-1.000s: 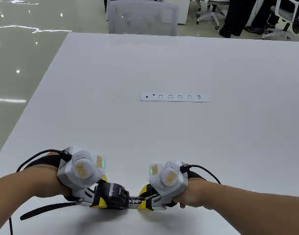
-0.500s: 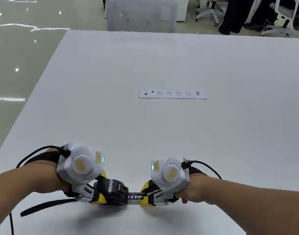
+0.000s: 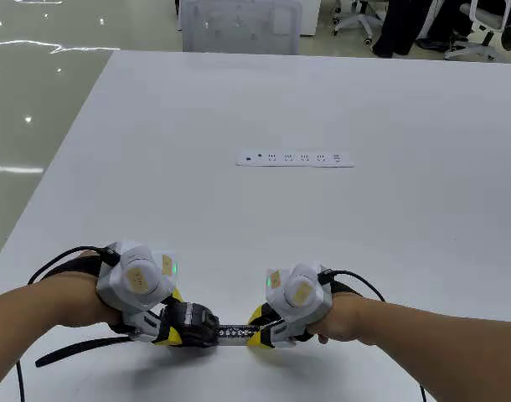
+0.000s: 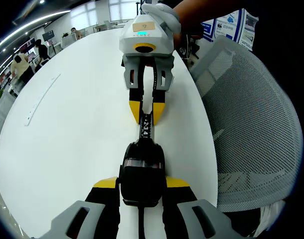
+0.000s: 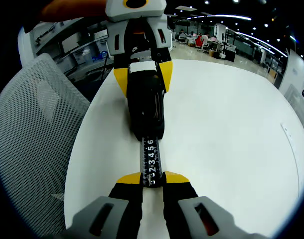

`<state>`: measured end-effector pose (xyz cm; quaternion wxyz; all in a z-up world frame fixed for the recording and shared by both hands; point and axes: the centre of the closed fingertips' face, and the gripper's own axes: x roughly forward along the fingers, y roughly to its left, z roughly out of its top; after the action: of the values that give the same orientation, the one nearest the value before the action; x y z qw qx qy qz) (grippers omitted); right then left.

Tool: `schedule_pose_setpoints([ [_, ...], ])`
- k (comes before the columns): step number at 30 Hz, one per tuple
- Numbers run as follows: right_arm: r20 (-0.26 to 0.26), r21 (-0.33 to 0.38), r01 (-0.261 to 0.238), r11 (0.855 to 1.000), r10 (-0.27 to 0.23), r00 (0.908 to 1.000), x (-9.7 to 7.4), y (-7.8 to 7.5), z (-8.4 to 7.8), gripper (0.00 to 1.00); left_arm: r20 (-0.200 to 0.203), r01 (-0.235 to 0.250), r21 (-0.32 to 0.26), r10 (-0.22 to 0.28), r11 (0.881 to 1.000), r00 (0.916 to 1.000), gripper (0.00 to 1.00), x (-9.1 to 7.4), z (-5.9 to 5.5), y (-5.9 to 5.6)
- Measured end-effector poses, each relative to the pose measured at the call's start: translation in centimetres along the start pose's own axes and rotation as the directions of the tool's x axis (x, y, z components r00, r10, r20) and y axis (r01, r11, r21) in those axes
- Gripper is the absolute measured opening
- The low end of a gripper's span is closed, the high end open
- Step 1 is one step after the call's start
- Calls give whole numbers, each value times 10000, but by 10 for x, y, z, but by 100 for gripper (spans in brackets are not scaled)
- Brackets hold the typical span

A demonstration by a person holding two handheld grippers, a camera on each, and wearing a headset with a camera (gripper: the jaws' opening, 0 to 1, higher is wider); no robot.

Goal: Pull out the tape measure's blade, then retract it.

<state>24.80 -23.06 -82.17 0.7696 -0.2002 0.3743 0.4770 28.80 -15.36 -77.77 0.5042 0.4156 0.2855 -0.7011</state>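
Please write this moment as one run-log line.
left gripper: shut on tape measure | right gripper: shut on blade | blade: short stretch out between grippers | retract: not yet done

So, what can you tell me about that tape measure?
The tape measure has a black, plastic-looking case on the white table, clamped between the left gripper's yellow-tipped jaws. A short length of black blade with white numbers is out, its end pinched by the right gripper.
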Motion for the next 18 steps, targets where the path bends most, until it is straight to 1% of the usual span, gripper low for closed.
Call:
schedule_pose_setpoints([
  [18,-103,-1,105,9999,-105,9999,-7,-1,-8,13,16,-30,19,30,10000,10000,29,-1,-1,1],
])
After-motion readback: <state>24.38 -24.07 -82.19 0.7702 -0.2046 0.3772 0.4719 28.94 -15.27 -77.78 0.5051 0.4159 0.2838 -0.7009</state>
